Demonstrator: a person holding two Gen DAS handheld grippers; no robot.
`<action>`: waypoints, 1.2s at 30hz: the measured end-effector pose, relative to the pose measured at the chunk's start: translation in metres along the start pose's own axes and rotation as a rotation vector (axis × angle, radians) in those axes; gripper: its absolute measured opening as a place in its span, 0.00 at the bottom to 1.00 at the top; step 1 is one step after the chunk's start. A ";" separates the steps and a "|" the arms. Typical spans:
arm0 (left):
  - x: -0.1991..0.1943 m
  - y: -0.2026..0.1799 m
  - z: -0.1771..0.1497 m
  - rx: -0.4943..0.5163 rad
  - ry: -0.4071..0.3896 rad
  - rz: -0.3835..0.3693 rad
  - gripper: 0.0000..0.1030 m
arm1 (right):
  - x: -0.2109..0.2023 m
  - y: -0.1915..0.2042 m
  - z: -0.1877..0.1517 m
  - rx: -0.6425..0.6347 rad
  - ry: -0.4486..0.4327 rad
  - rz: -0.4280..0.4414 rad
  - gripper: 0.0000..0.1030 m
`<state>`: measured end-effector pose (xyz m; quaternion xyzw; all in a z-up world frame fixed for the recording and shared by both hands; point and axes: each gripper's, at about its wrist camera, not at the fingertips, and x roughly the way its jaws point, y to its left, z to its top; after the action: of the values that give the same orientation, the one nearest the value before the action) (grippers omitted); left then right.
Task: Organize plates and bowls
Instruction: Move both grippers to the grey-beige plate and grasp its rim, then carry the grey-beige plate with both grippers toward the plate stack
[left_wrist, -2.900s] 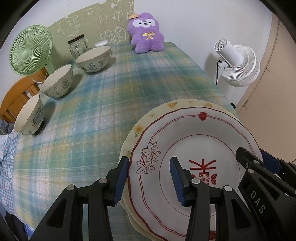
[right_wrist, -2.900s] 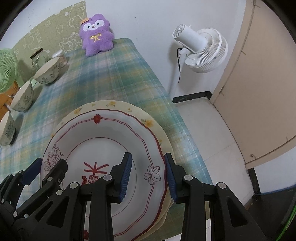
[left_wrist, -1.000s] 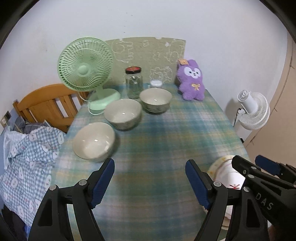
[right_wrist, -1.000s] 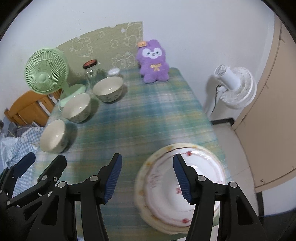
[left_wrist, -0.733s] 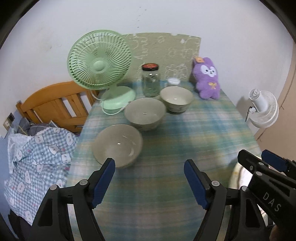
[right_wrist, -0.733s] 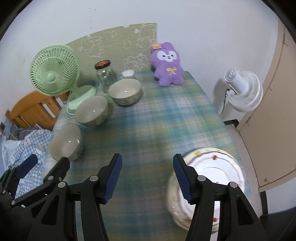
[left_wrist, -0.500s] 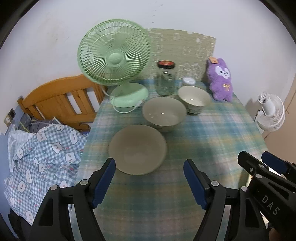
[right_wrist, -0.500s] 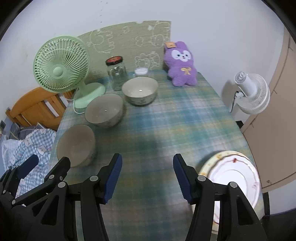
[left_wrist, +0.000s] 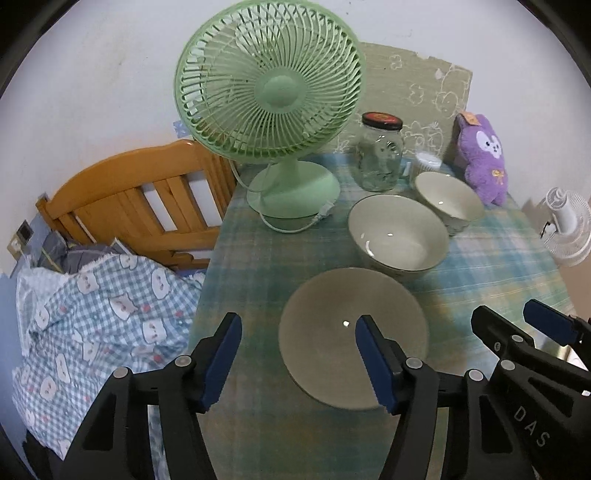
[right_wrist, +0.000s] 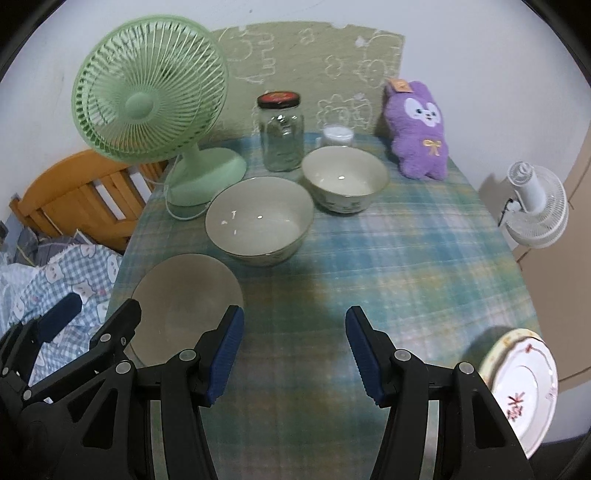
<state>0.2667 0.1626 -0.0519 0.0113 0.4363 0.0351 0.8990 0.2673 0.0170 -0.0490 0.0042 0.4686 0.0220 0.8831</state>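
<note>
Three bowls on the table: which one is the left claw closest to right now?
The nearest cream ceramic bowl, at the table's front-left end. The closing left claw straddles its rim; the other two bowls sit farther back, toward the glass jar.

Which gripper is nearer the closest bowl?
Left. The left gripper, jaws closing with nothing between them, hangs at the nearest bowl, straddling its near-left rim. The right gripper hangs over bare tablecloth beside it.

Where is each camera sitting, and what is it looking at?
Left wrist: on the left gripper, looking down at the nearest bowl by the green fan; its closing jaws show, with the other gripper at right.
Right wrist: on the right gripper, facing the tablecloth and plates; its jaws show.
Both share the bowls, fan and jar.
</note>
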 end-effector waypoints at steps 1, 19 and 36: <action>0.004 0.002 0.000 0.002 0.003 -0.001 0.62 | 0.005 0.002 0.001 0.001 0.006 0.001 0.59; 0.067 0.015 -0.002 -0.003 0.114 -0.102 0.36 | 0.069 0.028 0.007 -0.009 0.094 0.005 0.32; 0.069 0.013 -0.004 0.004 0.140 -0.171 0.25 | 0.069 0.030 0.003 -0.011 0.142 0.066 0.12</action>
<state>0.3047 0.1808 -0.1076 -0.0266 0.4976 -0.0419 0.8660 0.3072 0.0497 -0.1034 0.0133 0.5295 0.0541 0.8465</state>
